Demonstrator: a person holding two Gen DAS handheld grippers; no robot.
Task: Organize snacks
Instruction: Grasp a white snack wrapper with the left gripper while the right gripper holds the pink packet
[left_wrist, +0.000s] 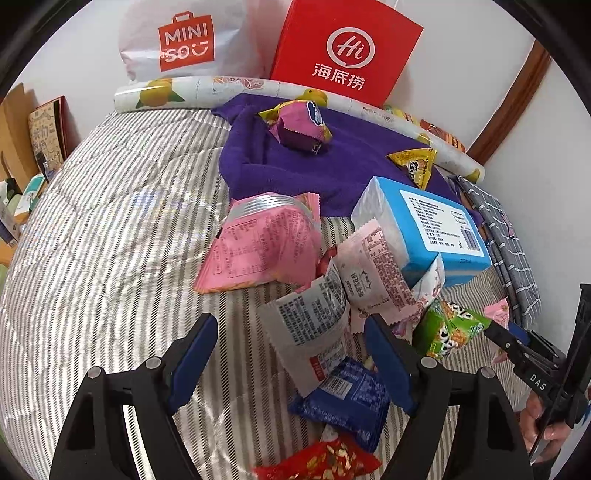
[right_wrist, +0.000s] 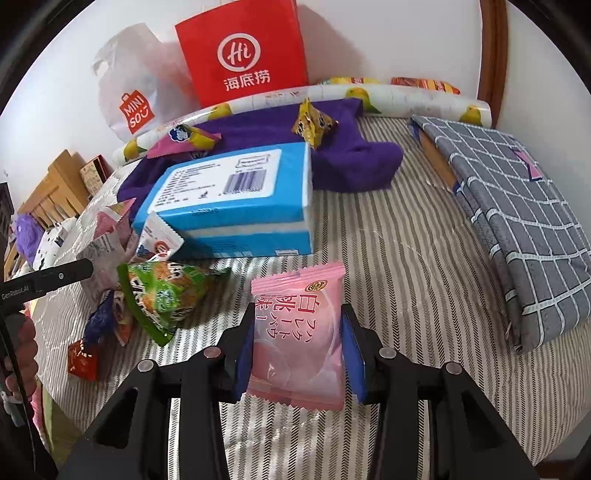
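Pink peach-flavour packet is clamped in right gripper mid-sorting, while left gripper is held apart over heaped snacks; placement judged next.

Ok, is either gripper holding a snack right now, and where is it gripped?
The right gripper holds a pink snack packet, pinched by its two side edges near the middle. The left gripper is open and holds nothing.

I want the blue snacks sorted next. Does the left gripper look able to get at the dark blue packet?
Probably yes: the left gripper is open, and the dark blue packet lies between its fingers, though a white packet partly overlaps it.
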